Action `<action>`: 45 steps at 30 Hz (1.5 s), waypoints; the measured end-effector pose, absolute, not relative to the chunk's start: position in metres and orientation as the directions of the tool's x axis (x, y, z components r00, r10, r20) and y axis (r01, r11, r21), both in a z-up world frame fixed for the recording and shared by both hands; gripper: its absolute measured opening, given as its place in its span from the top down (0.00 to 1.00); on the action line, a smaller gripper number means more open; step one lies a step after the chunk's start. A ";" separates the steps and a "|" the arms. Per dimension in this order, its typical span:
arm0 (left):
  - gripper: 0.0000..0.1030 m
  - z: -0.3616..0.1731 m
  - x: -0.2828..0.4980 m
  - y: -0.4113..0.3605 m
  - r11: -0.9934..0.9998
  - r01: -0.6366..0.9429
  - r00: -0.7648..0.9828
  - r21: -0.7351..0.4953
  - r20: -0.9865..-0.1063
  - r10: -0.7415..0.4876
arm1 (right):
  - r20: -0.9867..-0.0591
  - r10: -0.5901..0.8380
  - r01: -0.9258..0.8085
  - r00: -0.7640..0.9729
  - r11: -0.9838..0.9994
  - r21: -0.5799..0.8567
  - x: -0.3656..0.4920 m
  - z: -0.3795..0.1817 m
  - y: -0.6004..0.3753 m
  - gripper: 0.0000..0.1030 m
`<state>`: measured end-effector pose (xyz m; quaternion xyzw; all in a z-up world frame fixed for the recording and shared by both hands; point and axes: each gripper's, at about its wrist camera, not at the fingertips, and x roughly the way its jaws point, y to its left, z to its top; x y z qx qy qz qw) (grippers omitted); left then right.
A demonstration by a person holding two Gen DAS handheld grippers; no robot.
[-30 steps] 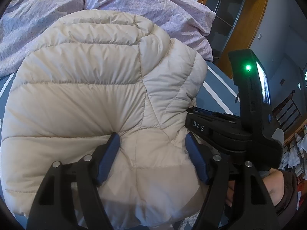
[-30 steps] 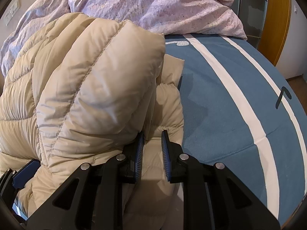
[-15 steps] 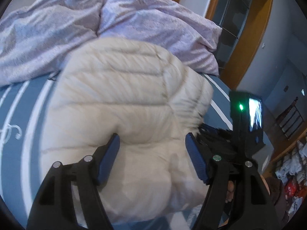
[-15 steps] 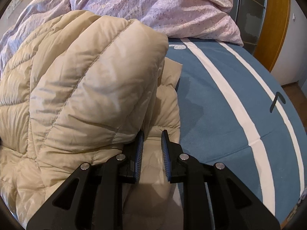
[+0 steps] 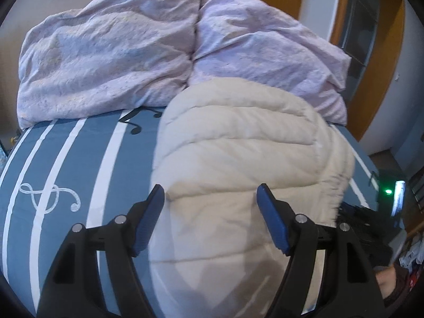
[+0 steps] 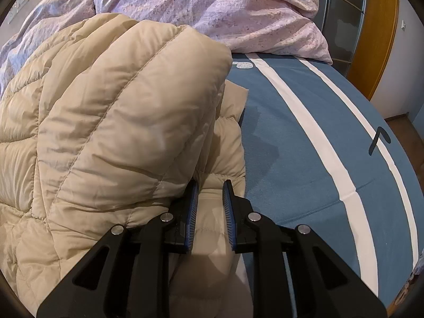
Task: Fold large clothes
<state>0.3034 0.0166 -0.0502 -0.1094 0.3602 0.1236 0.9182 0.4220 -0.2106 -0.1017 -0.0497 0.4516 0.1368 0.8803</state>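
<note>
Left gripper (image 5: 210,213): jaws wide, empty, above the jacket (image 5: 246,159), which lies bunched on the bed (image 5: 66,159) below the pillows (image 5: 111,55). Right gripper (image 6: 209,206): jaws narrow, pinching a jacket fold. We should regrip left at the far edge, then fold evenly.

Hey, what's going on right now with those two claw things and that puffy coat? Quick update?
Left gripper open above cream puffer jacket, gripping nothing. Right gripper pinching jacket's edge. Jacket bundled on striped bed cover. Nothing in the way.
</note>
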 end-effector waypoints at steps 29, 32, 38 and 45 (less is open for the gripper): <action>0.27 -0.095 0.329 -0.013 0.960 -0.262 0.680 -0.098 -0.725 0.111 | -0.774 0.227 -0.224 0.591 0.968 0.114 0.424 -0.075 -0.256 0.55; 0.27 -0.096 0.330 -0.017 0.961 -0.262 0.681 -0.094 -0.723 0.115 | -0.737 0.258 -0.253 0.625 0.960 0.122 0.420 -0.052 -0.250 0.58; 0.27 -0.098 0.331 -0.016 0.960 -0.262 0.679 -0.101 -0.726 0.109 | -0.670 0.311 -0.291 0.674 0.946 0.146 0.416 -0.014 -0.235 0.61; 0.26 -0.098 0.332 -0.016 0.960 -0.261 0.679 -0.098 -0.726 0.110 | -0.631 0.363 -0.327 0.685 0.928 0.179 0.410 0.006 -0.227 0.62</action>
